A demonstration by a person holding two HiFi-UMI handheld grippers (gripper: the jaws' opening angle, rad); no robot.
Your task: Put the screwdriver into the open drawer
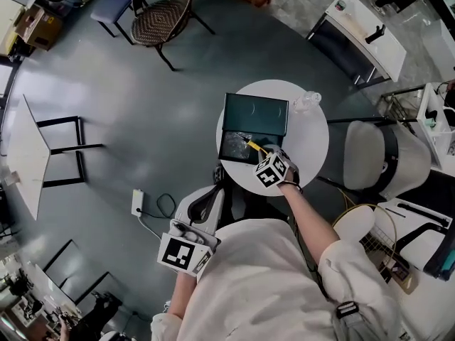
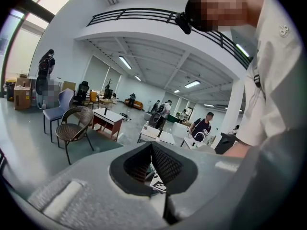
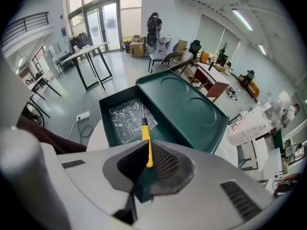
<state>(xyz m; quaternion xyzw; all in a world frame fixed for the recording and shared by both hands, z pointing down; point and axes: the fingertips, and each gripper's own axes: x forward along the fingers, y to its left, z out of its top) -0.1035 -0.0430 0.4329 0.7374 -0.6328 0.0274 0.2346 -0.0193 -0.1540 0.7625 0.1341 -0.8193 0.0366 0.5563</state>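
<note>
Between right claw's (image 3: 148, 146) jaws, screwdriver (image 3: 145, 132)

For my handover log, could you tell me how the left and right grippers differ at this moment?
The right gripper is shut on the yellow screwdriver; the left gripper is shut on nothing. The right gripper reaches over the table toward the open drawer; the left gripper is off the table, facing the room. Both have their fingers together.

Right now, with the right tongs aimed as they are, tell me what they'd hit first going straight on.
Probably the clear plastic bag lying in the open drawer: the screwdriver held in the right tongs points down at it, so its tip would touch first. Depth is hard to judge.
</note>
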